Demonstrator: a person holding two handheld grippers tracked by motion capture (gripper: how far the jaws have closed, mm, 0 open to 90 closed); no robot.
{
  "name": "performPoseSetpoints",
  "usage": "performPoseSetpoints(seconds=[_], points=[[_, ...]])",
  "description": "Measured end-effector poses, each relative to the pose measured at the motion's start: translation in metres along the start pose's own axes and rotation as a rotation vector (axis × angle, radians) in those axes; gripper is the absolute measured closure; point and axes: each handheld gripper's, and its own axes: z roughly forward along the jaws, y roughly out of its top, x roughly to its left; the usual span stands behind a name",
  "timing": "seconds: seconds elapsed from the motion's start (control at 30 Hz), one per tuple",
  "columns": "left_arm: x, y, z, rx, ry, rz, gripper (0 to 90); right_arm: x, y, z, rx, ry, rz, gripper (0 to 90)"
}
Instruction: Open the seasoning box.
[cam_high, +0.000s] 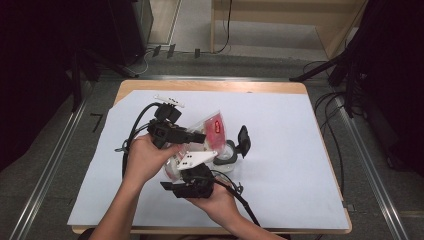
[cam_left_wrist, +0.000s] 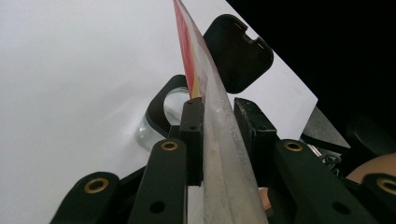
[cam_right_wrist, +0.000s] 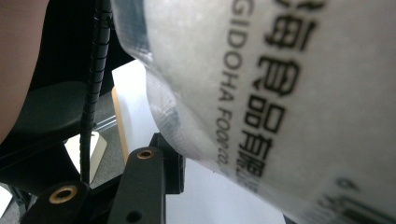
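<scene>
The bag (cam_high: 212, 131) is gripped by both tongs, left (cam_high: 200, 136) and right (cam_high: 187, 172); the jar (cam_high: 227, 156) lies at 3 o'clock.

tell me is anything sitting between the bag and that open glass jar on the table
Nothing visible does. The clear food bag, held by the left gripper and right gripper, hangs just beside the glass jar. The jar's black lid is flipped open and stands on the jar's far side, off the mouth.
</scene>
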Motion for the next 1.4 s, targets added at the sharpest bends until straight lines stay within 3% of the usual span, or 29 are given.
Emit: performPoseSetpoints(seconds=[0.4, 1.1, 1.4], points=[[-0.0020, 0.0003, -0.0012, -0.012, 0.004, -0.006, 74.0, 0.0021, 0.0008, -0.0001, -0.002, -0.001, -0.009, 62.6], [-0.0041, 0.0004, -0.0023, -0.004, -0.005, -0.014, 69.5, 0.0021, 0.0013, -0.0030, -0.031, 0.022, 0.046, 63.0], [-0.0050, -0.0010, -0.0039, 0.006, 0.001, -0.022, 69.1, 0.0016, 0.0009, -0.0032, -0.029, 0.019, 0.040, 63.0]])
